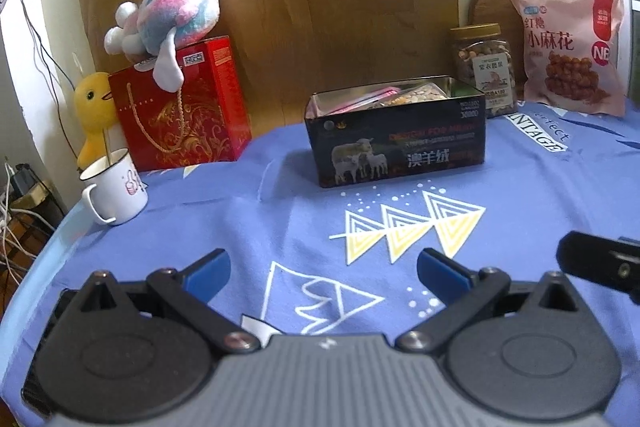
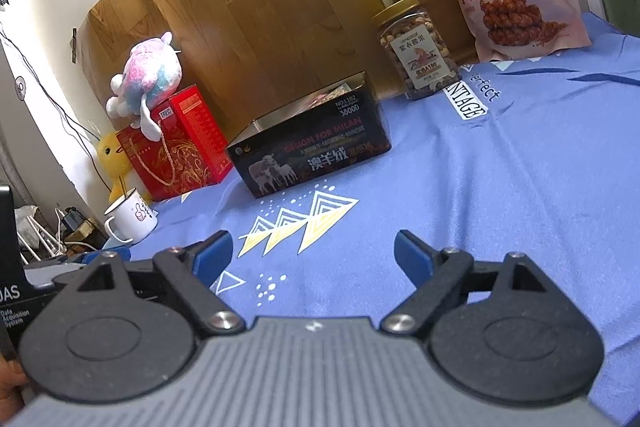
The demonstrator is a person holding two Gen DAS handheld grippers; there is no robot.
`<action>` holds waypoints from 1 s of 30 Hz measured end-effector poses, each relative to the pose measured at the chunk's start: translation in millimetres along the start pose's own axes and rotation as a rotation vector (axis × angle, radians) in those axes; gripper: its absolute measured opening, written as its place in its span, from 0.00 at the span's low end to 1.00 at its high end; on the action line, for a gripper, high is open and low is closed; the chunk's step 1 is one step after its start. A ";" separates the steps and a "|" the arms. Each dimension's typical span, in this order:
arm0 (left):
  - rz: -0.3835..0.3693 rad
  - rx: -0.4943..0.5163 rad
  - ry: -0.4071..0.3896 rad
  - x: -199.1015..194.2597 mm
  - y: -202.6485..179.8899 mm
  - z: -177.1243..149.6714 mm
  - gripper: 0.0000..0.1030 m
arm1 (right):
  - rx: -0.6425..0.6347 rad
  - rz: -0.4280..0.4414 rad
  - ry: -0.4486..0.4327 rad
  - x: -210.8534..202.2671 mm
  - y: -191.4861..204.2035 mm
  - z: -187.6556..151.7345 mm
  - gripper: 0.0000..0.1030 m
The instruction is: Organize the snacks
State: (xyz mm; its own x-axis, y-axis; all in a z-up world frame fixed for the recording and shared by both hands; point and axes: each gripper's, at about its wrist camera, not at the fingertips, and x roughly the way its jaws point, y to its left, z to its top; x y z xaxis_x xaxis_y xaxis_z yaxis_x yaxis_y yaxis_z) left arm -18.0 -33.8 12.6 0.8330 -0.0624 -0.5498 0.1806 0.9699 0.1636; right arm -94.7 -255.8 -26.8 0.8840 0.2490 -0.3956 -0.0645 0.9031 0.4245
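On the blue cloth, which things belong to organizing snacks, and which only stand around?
For the job:
black tin, already holding packets
nut jar
pink snack bag

Just standing about:
red gift box
plush toy
yellow duck
white mug

Left gripper (image 1: 323, 273) fingers (image 1: 208, 275) spread, black tin (image 1: 396, 147) ahead on cloth (image 1: 240, 227)

A blue printed cloth (image 1: 280, 187) covers the surface; ahead of the left claw (image 1: 323, 273) sit an open black tin (image 1: 400, 143), white mug (image 1: 116, 187), red gift box (image 1: 180, 107), nut jar (image 1: 484, 67) and pink snack bag (image 1: 572, 55).
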 end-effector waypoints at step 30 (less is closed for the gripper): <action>-0.078 -0.006 -0.019 -1.4 -23.6 -6.4 1.00 | -0.008 -0.111 -0.008 -25.8 -14.1 -24.4 0.88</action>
State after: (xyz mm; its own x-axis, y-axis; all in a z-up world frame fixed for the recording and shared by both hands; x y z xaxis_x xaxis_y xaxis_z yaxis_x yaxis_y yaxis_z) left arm -26.8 -55.1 4.3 0.8261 -0.1420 -0.5454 0.2420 0.9634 0.1156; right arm -127.9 -266.4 -42.4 0.8895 0.1443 -0.4337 0.0309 0.9277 0.3720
